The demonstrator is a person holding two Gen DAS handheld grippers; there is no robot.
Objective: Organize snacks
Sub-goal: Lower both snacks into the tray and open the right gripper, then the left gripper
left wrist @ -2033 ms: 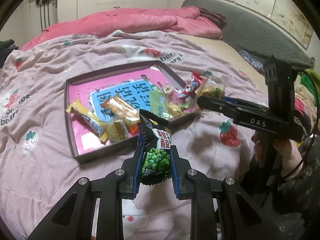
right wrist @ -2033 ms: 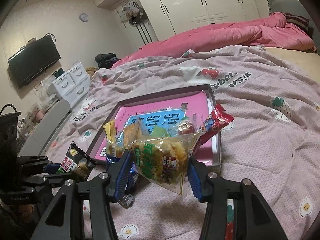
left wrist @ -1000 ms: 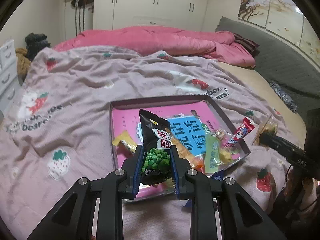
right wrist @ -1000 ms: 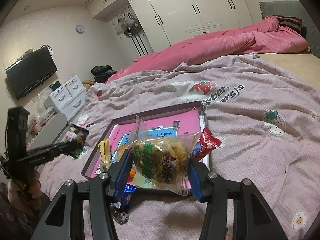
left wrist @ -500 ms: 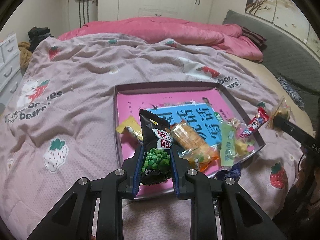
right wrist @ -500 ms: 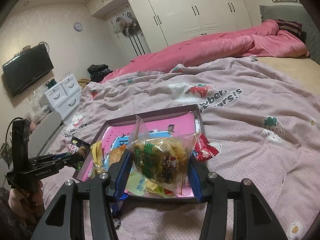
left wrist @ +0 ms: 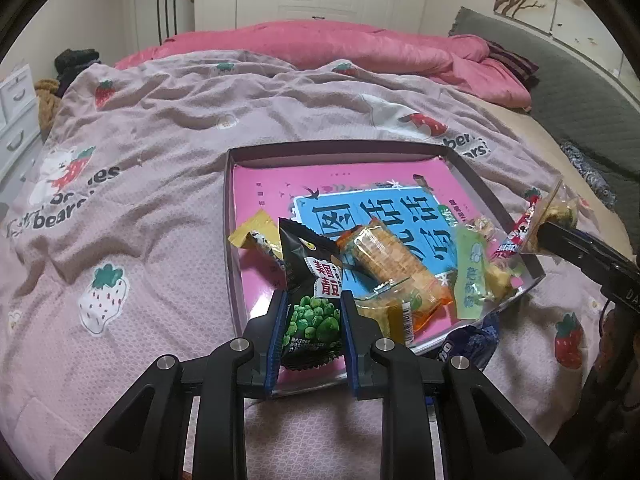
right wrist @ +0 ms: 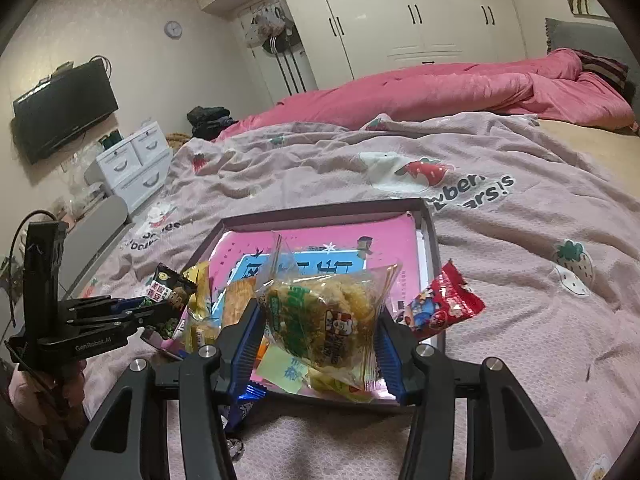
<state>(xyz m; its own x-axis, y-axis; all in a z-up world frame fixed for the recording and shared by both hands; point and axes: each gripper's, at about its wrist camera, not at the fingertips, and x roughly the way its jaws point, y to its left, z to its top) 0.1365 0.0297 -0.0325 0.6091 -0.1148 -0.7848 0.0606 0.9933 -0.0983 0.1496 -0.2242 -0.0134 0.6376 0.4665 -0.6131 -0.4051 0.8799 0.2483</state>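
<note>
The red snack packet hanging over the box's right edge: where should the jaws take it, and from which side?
Grip the red snack packet by its flat crimped end that juts out past the box wall, coming in from the blanket side to the right. That end looks free, while the other end lies inside the box among the other snacks.

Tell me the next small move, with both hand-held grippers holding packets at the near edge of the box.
Probably lower the left hand-held gripper slightly and release the green pea packet. It already hangs over the box's near corner, where the pink floor looks bare. The right hand-held gripper can then drop the clear snack bag.
</note>
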